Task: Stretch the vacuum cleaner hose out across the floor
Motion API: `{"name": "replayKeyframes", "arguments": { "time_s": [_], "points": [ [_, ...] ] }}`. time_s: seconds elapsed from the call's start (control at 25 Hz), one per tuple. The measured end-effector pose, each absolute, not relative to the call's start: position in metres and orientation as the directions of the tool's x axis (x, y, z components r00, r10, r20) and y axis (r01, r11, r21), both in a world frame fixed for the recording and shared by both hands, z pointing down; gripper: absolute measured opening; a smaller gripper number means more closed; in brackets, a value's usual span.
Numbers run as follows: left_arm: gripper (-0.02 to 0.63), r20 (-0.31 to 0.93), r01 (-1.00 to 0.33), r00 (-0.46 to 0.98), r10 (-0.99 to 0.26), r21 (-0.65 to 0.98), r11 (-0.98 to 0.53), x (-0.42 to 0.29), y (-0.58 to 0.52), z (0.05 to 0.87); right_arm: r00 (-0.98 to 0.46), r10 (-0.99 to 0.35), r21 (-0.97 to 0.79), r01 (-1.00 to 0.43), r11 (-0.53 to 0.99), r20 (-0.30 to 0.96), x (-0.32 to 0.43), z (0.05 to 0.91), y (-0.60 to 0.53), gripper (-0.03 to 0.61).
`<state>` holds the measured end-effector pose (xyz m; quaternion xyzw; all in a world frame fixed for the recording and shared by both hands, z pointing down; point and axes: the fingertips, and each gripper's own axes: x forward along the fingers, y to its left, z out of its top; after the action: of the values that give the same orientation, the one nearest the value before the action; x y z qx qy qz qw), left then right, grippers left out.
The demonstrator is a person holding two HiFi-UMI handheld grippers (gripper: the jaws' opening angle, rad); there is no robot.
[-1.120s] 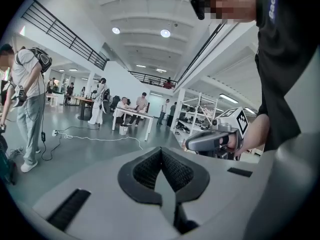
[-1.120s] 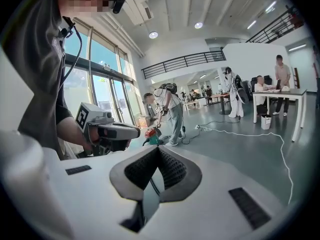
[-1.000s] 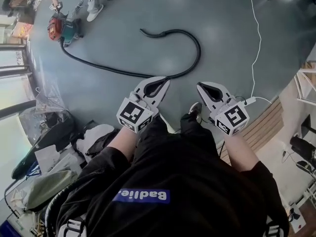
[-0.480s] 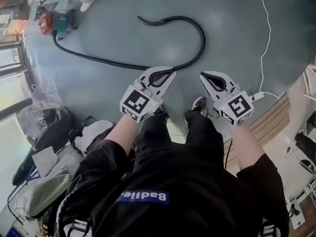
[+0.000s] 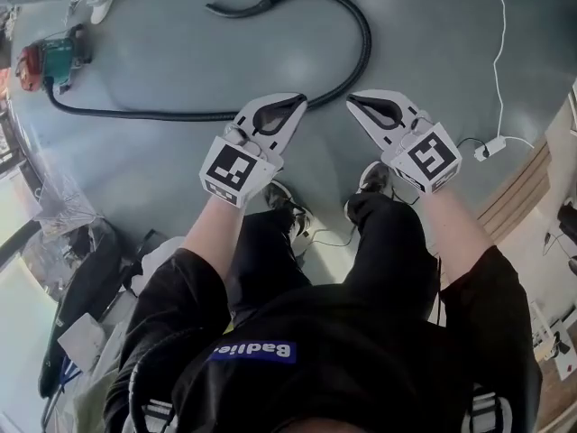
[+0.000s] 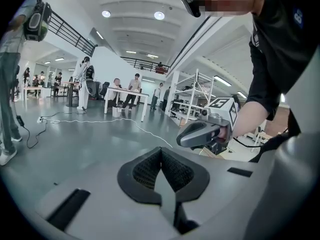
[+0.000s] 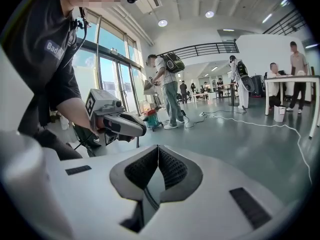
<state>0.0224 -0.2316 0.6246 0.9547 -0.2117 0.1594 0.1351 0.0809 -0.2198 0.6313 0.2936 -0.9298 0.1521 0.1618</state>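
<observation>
The black vacuum hose [image 5: 365, 43] lies on the grey floor in the head view. It runs from the red and teal vacuum cleaner [image 5: 45, 61] at the upper left, passes just beyond both grippers, and hooks back to its free end [image 5: 221, 9] at the top. My left gripper [image 5: 300, 103] is shut and empty, its tip just short of the hose. My right gripper [image 5: 352, 99] is also shut and empty, beside the hose's bend. The left gripper view shows shut jaws [image 6: 161, 149] and the right gripper [image 6: 202, 134]. The right gripper view shows shut jaws [image 7: 158, 147], the left gripper [image 7: 122, 124] and the vacuum cleaner [image 7: 151, 119].
A white cable [image 5: 501, 52] runs down the right to a plug block [image 5: 494, 147]. Bags and clutter [image 5: 81, 269] lie at the left, and a wooden platform [image 5: 523, 197] is at the right. A person with a backpack [image 7: 167, 91] stands by the vacuum; others sit at tables farther off.
The person has stepped forward, so the hose and vacuum now sit nearer the view's top. Both grippers are raised and closer to the hose bend, still shut.
</observation>
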Motion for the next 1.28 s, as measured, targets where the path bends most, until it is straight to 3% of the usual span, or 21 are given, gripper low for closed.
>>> {"name": "replayKeyframes", "arguments": {
  "time_s": [0.44,0.8,1.08,1.28],
  "points": [
    [0.012,0.420,-0.365,0.861,-0.289,0.114,-0.924,0.066,-0.248,0.855,-0.783,-0.469,-0.091,-0.546,0.833,0.408,0.116,0.837,-0.248,-0.006],
    [0.052,0.622,-0.287,0.765,-0.167,0.098,-0.953,0.078,-0.231,1.023,-0.791,-0.376,-0.074,-0.464,0.883,0.482,0.124,0.941,-0.251,-0.005],
    [0.190,0.807,-0.234,0.590,-0.041,0.122,-0.964,0.073,-0.195,1.137,-0.762,-0.345,-0.061,-0.448,0.892,0.548,0.136,0.971,-0.251,-0.005],
    [0.230,0.865,-0.218,0.502,0.011,0.139,-0.966,0.074,-0.177,1.193,-0.721,-0.321,-0.067,-0.453,0.889,0.615,0.148,0.985,-0.241,0.009]
  ]
}}
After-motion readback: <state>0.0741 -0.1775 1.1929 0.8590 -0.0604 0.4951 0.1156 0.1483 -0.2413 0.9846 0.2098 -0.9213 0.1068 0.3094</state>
